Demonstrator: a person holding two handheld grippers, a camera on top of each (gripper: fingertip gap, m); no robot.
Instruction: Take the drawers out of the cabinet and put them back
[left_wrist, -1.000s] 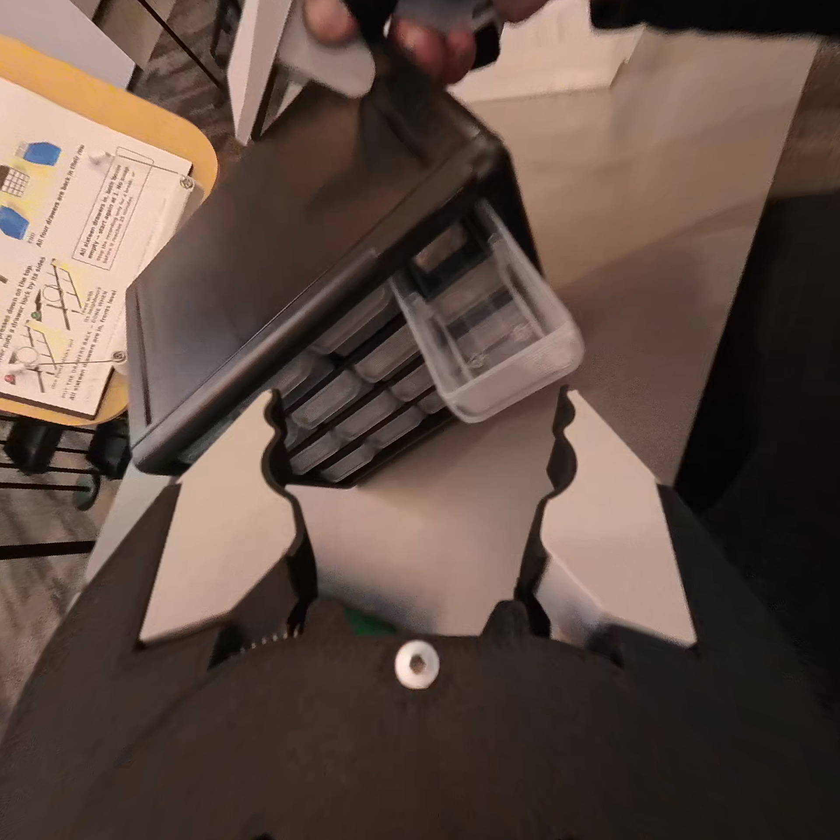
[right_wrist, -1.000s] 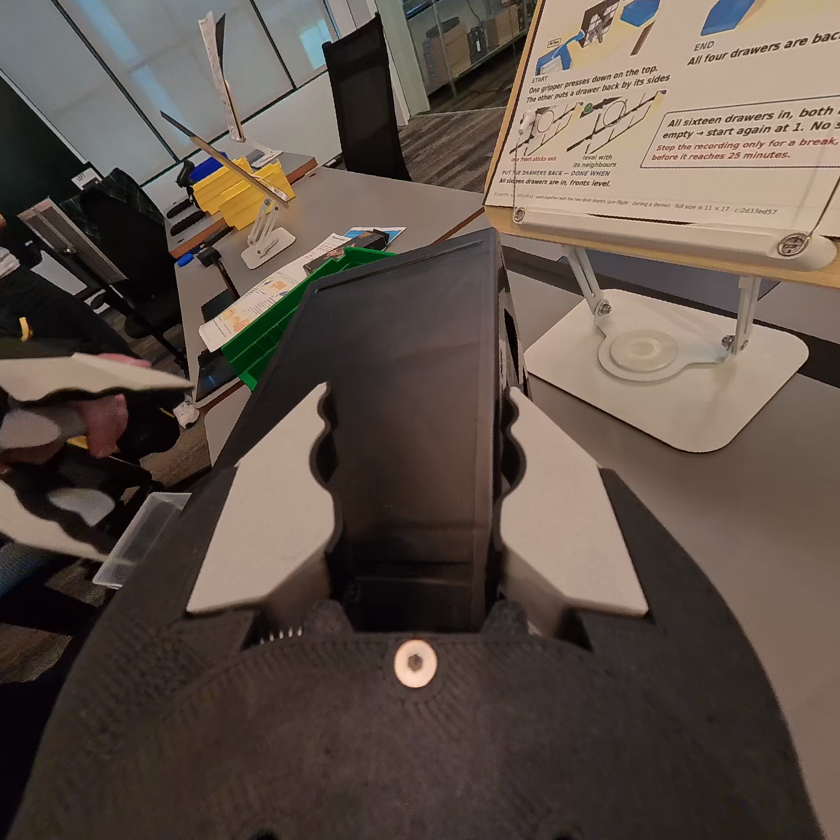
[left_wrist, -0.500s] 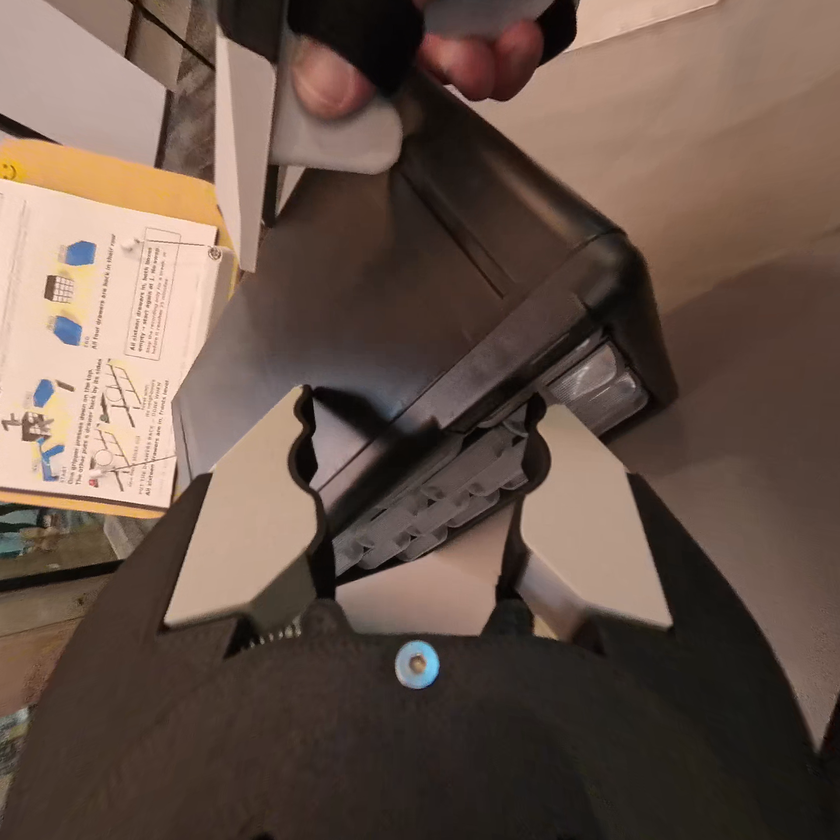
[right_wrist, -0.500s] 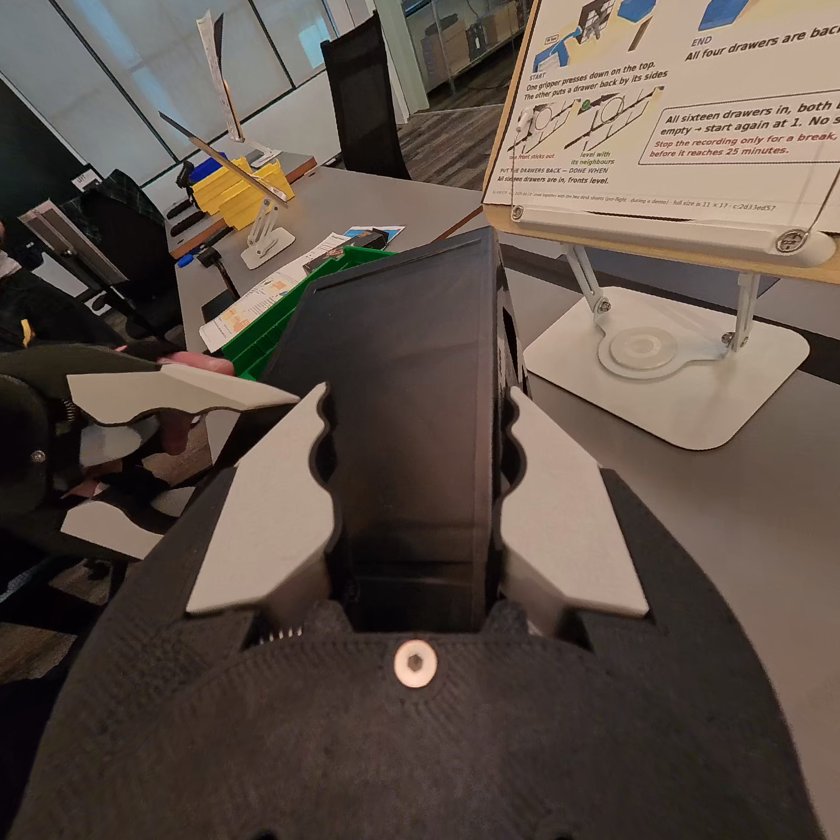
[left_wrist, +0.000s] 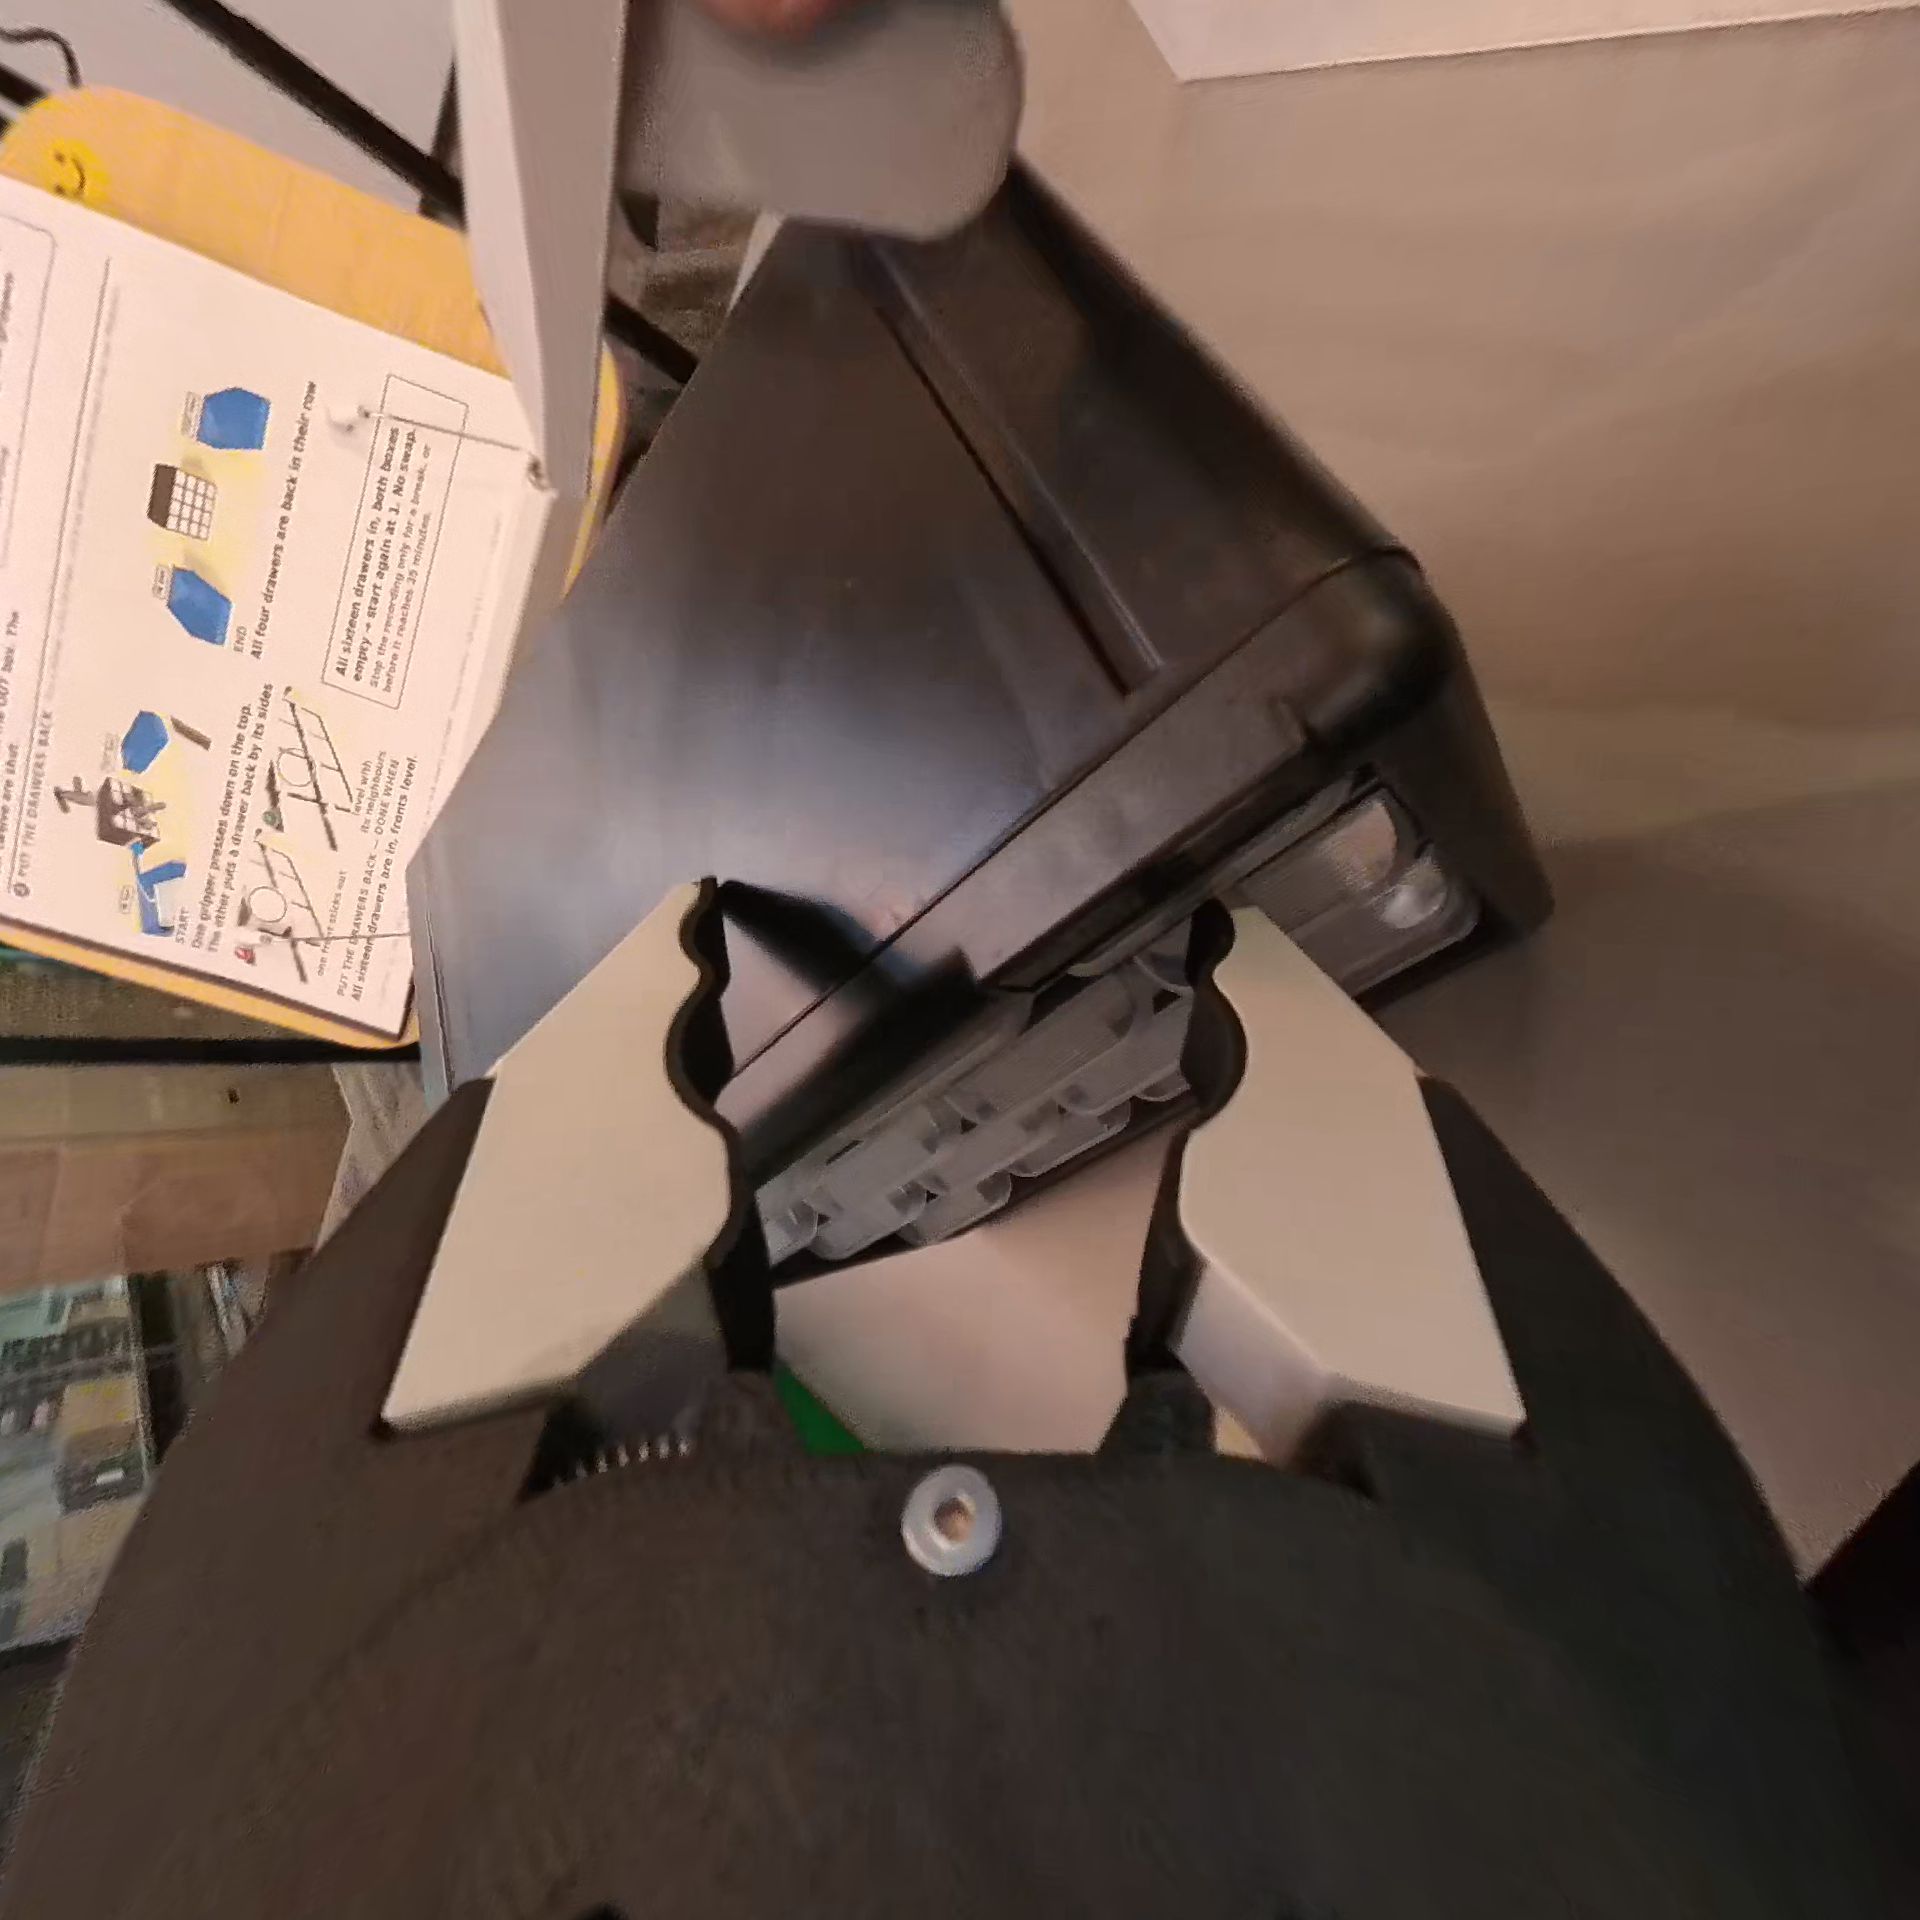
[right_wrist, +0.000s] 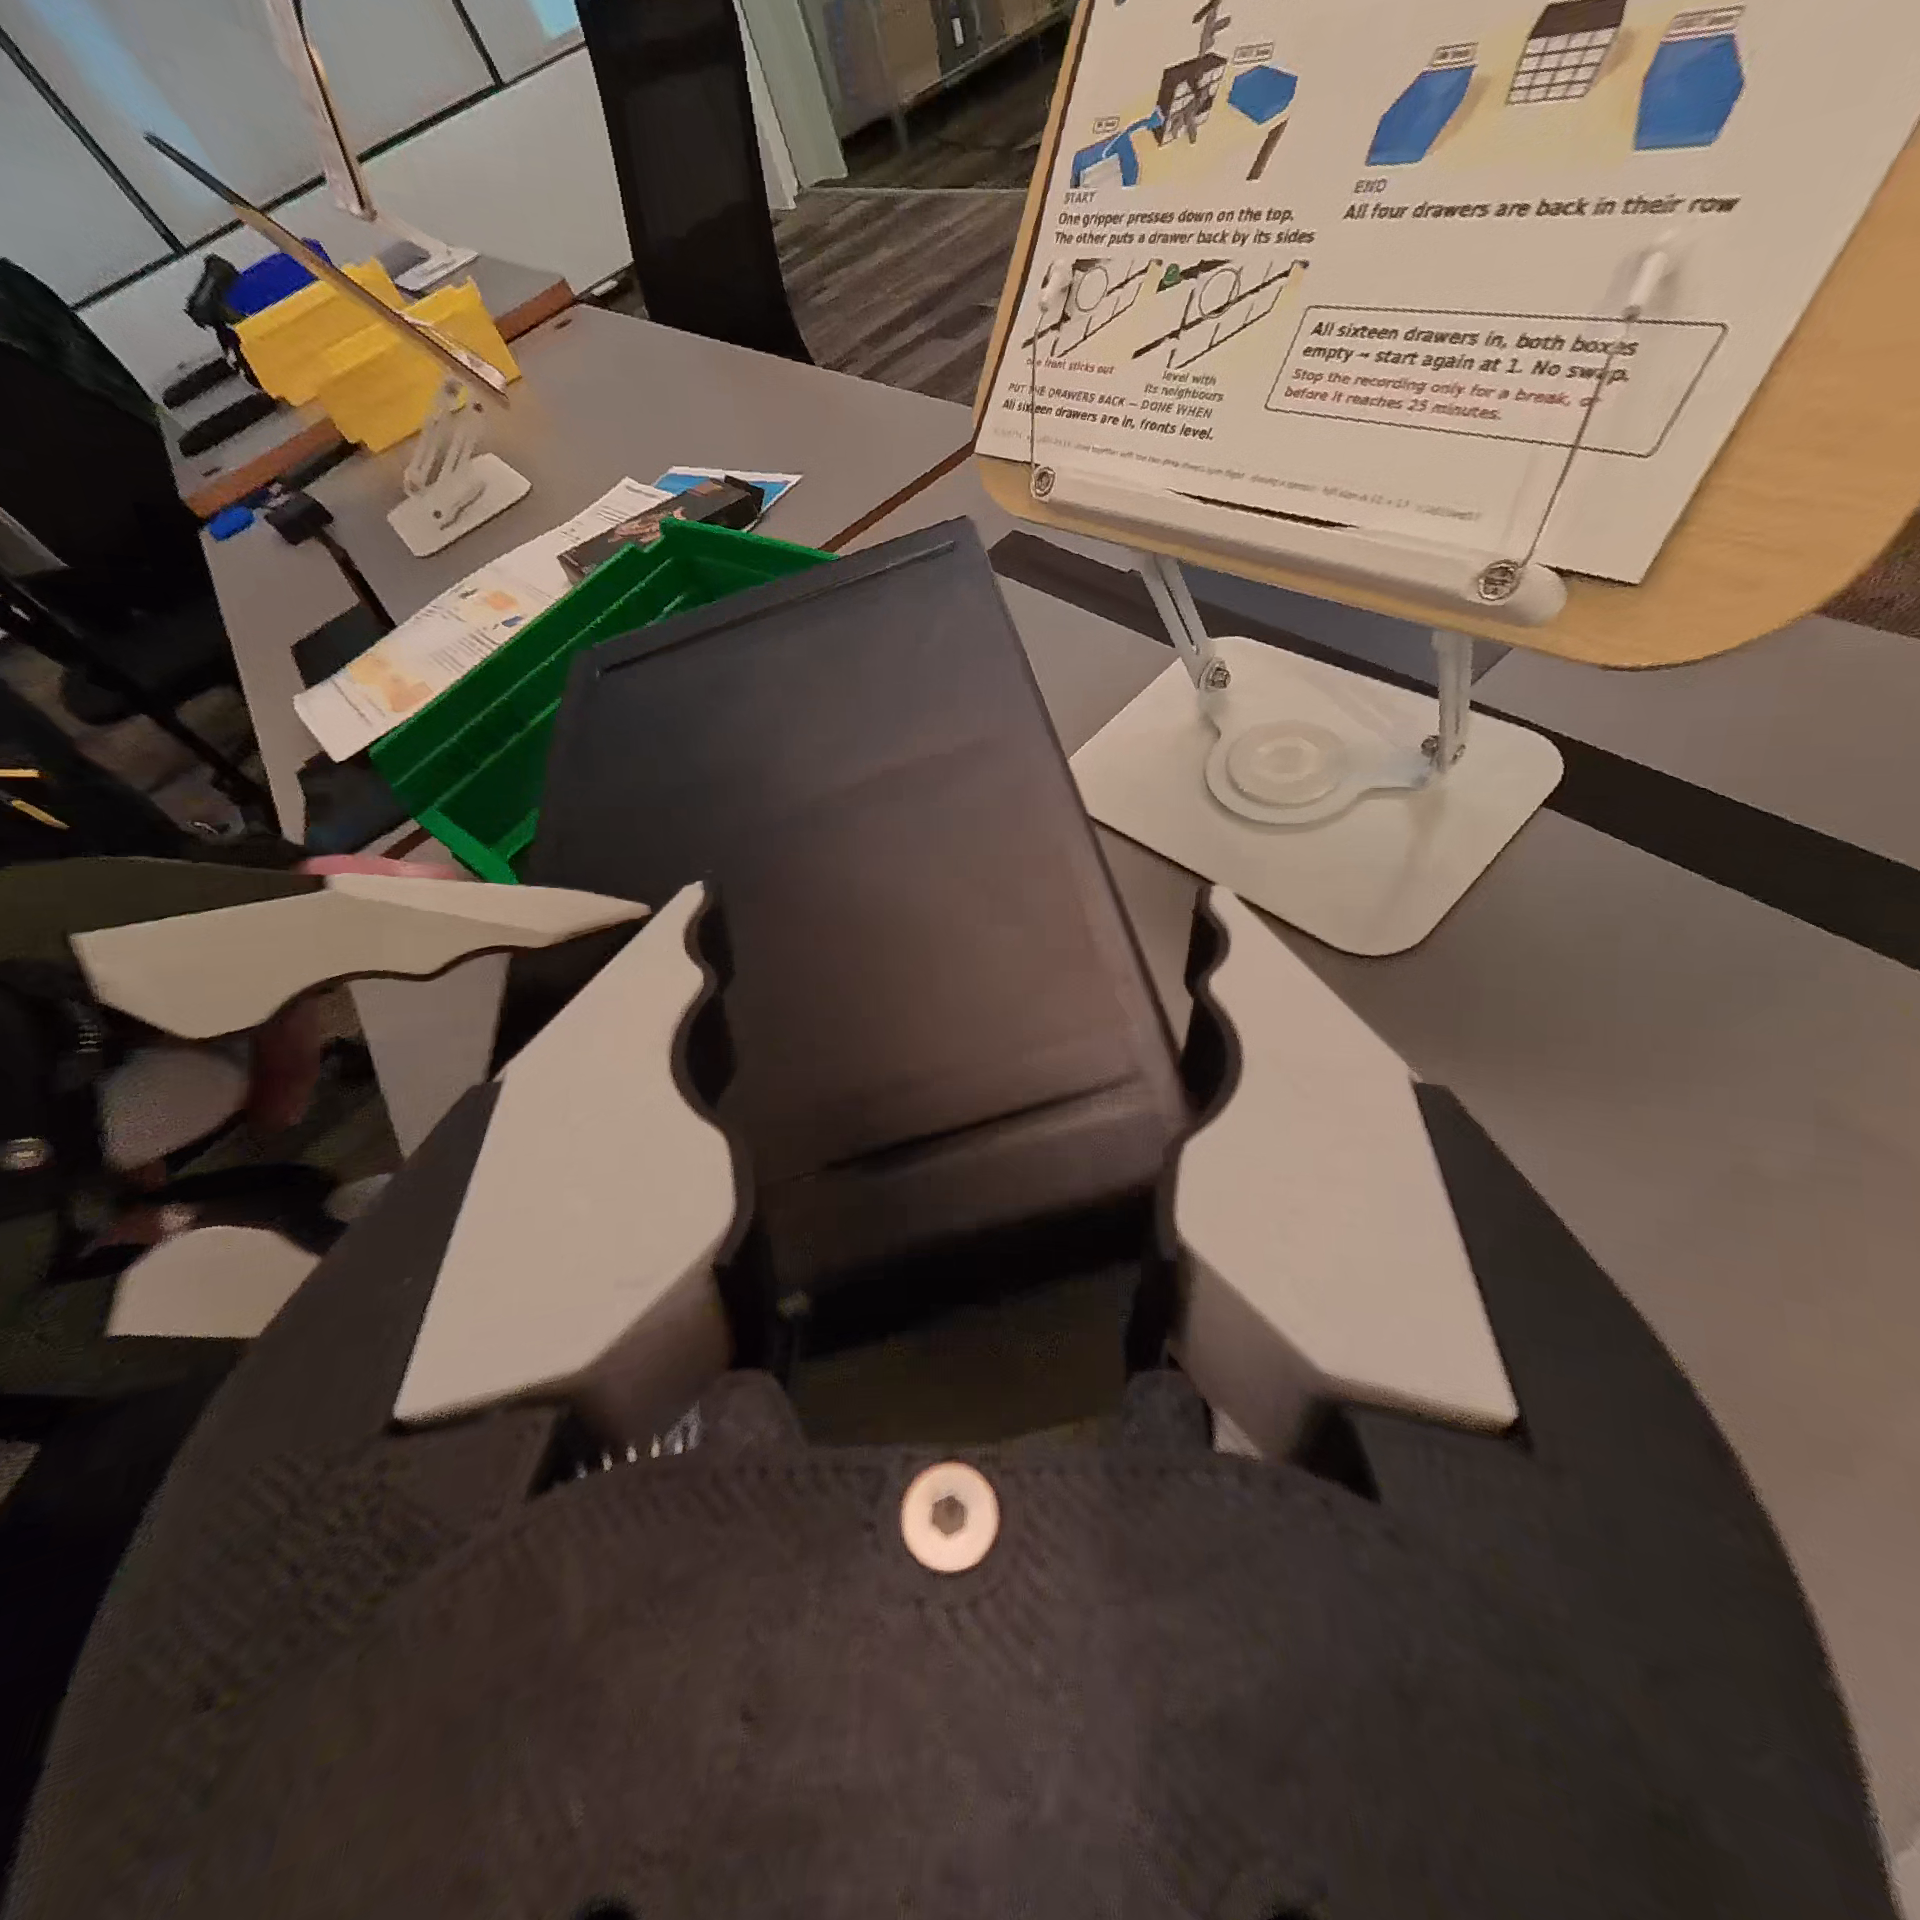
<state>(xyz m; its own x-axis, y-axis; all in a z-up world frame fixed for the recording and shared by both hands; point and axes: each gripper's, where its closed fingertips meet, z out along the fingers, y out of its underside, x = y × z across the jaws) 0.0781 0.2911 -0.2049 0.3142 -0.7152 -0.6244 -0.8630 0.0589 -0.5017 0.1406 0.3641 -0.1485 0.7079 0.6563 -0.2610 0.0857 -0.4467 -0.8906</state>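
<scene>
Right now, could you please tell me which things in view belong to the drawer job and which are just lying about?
Job:
black cabinet
clear drawers
left gripper
right gripper

Lying about:
green bin
yellow bins
instruction sheet on stand
papers

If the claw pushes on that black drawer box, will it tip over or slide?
The black cabinet looks low with a flat top, so it probably won't tip easily. It seems to be light plastic standing on a smooth grey table, so a push against the clear drawers could slide it back. The right claw over its top may help to steady it.
</scene>
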